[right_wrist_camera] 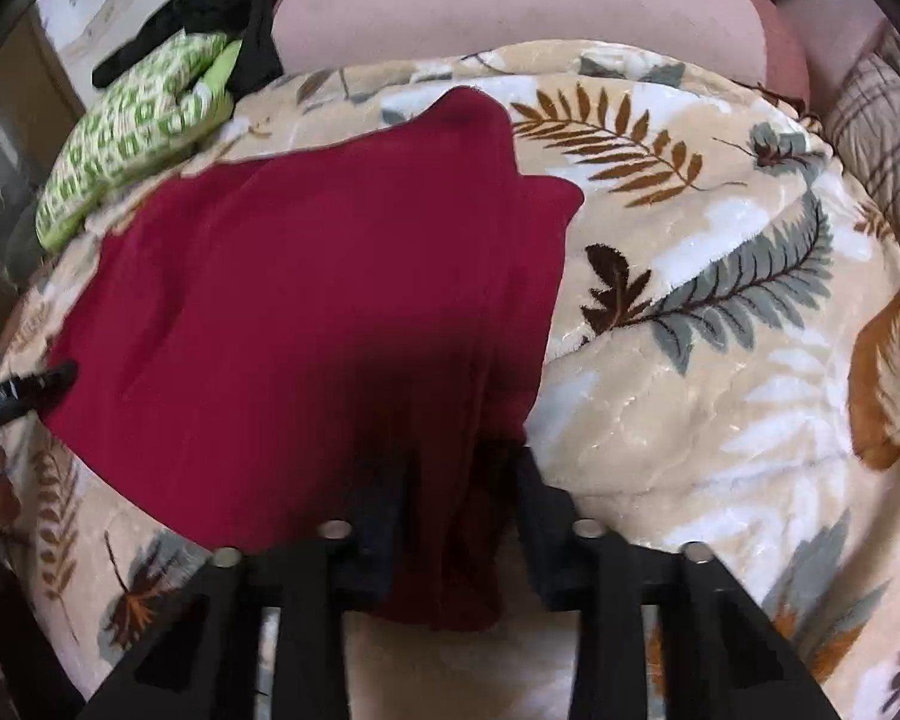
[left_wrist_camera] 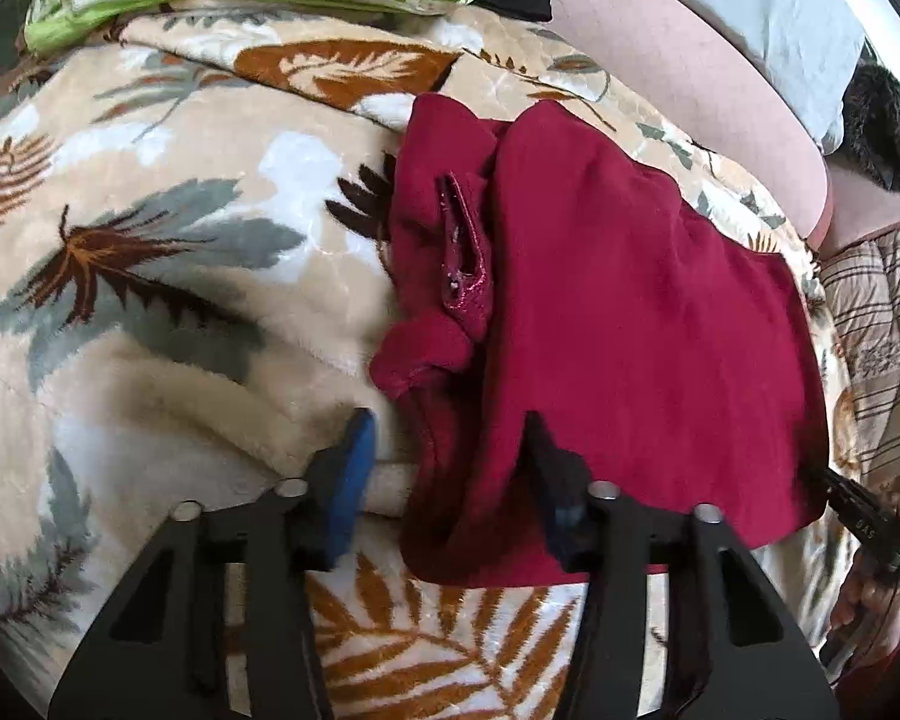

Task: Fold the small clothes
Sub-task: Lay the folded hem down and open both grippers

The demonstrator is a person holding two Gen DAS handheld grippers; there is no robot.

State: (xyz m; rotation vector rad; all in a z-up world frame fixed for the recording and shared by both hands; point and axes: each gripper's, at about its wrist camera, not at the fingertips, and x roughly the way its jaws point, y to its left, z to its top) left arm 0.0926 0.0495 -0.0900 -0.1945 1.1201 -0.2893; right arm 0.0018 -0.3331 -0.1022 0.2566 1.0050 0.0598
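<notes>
A: Our left gripper (left_wrist_camera: 450, 450) stands spread, the red garment's (left_wrist_camera: 618, 300) edge between its fingers, sparkly trim ahead.

B: Our right gripper (right_wrist_camera: 462, 480) pinches bunched red cloth; no trim shows here.

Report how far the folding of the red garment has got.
Done: the red garment lies on the leaf-print blanket, part folded over itself. In hand: the right gripper pinches its near edge; the left gripper straddles the other edge, apparently without clamping. Left: finishing the fold and flattening it.

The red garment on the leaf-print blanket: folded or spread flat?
Partly folded. The red garment has one layer doubled over another, its left edge bunched on the blanket.
</notes>
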